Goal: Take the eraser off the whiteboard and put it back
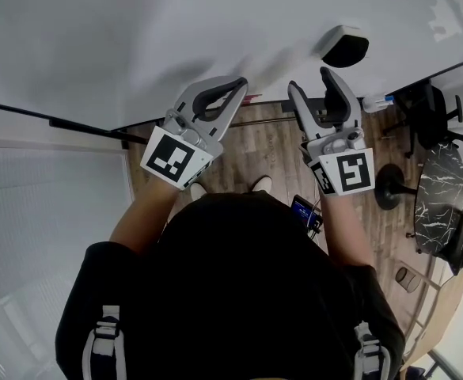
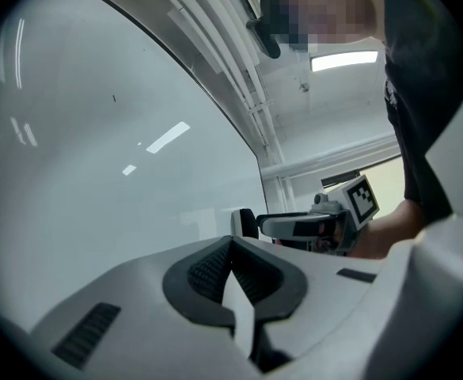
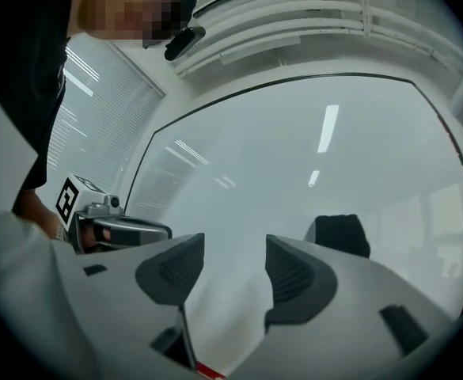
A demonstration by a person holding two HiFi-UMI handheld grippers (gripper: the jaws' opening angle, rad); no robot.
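Right gripper [image 1: 310,81], jaws apart and empty, near eraser [image 1: 344,46] on whiteboard [image 1: 136,30]

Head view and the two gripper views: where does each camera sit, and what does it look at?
Head view: on the person's head, looking steeply down at the whiteboard, eraser, both arms, left tool and right tool.
Left gripper view: rides the left tool, looks along its shut jaws at the whiteboard; the right tool shows too.
Right gripper view: rides the right tool, looks along its open, empty jaws at the whiteboard.
Shared: all three show the eraser on the whiteboard.
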